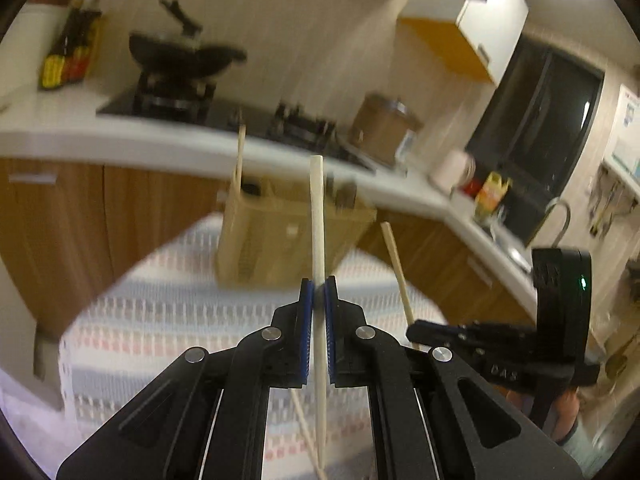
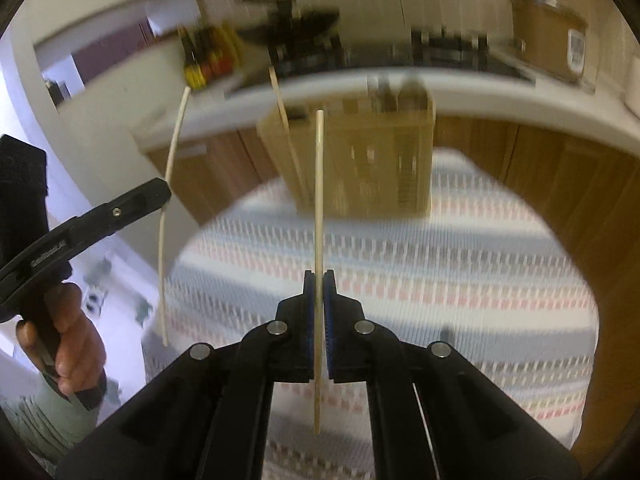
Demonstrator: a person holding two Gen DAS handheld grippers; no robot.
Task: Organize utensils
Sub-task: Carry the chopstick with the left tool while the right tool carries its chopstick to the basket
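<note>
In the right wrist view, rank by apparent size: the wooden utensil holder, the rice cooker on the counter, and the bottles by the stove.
Largest to smallest, as they look:
1. wooden utensil holder
2. rice cooker
3. bottles
The holder stands nearer the camera, and the cooker sits at the fisheye's edge, so true sizes stay unsure.

Round table (image 2: pixel 460 240) with striped cloth: bare across most of its top, open for passage at 3, 6 and 9 o'clock of its centre.

Wooden utensil holder (image 2: pixel 360 160) stands at 12 o'clock on the far edge, the one thing standing on the cloth; a stick (image 2: pixel 280 100) and dark handles (blurred) rise from its top.

Behind it at 12, countertop (image 1: pixel 120 136) and wooden cabinets (image 1: pixel 80 220) close off the far side.

Each gripper's clamped chopstick juts past its jaws: pale chopstick (image 1: pixel 318 216), thin chopstick (image 2: pixel 319 200).

Left gripper (image 2: pixel 162 198) crowds 9 o'clock in the right wrist view; right gripper (image 1: pixel 412 330) crowds 4 o'clock in the left.
</note>
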